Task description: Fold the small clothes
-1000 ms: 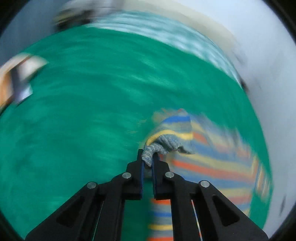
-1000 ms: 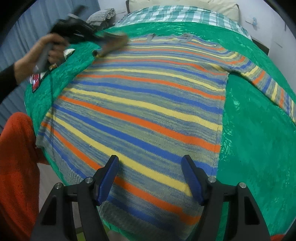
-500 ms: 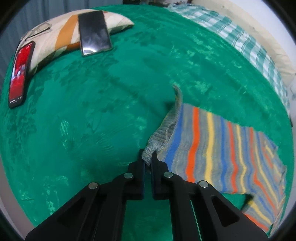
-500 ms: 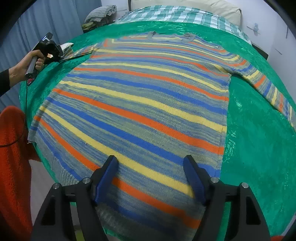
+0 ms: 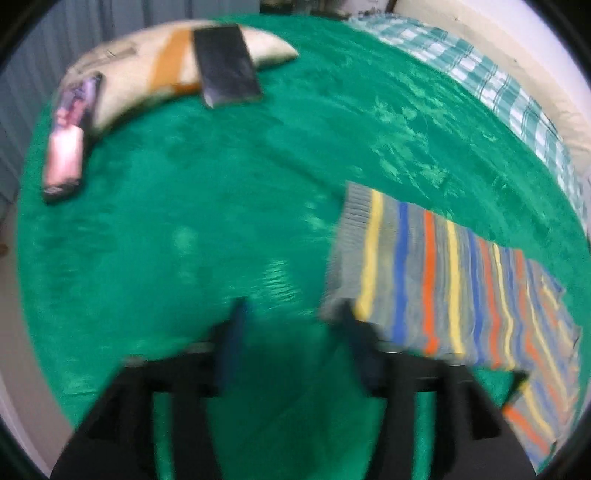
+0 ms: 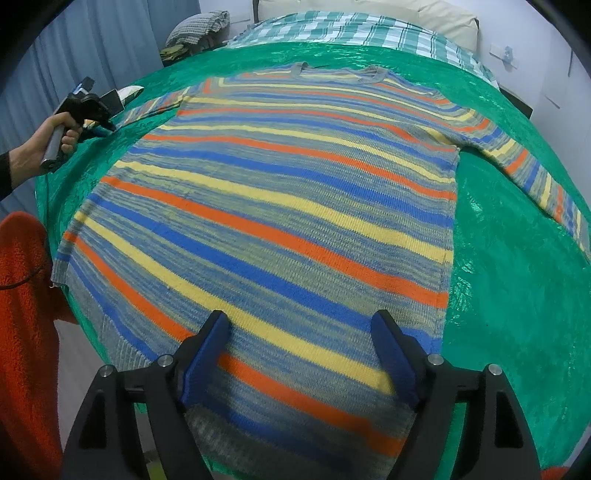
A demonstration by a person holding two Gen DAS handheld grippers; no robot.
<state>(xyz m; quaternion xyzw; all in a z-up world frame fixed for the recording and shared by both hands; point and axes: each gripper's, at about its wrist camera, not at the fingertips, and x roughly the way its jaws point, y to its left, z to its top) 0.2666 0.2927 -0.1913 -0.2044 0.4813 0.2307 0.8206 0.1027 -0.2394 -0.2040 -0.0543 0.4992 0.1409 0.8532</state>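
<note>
A striped knit sweater (image 6: 280, 206) in grey, blue, orange and yellow lies flat, spread on the green bedcover (image 6: 509, 295). My right gripper (image 6: 301, 350) is open and empty, hovering over the sweater's bottom hem. My left gripper (image 5: 291, 332) is open and empty just left of the left sleeve (image 5: 424, 280), whose grey cuff (image 5: 349, 236) lies flat on the cover. The left gripper also shows in the right wrist view (image 6: 101, 127), at the sleeve's end. The right sleeve (image 6: 532, 173) stretches out to the right.
A cream and orange pillow (image 5: 155, 70) with a dark phone (image 5: 227, 70) on it lies at the far left, a second phone (image 5: 68, 144) beside it. A checked blanket (image 6: 354, 33) lies at the bed's head. Red-orange fabric (image 6: 22, 332) hangs at the left edge.
My left gripper has opened and let go of the sleeve cuff, which now lies flat on the cover. The right gripper has stayed open over the hem.
</note>
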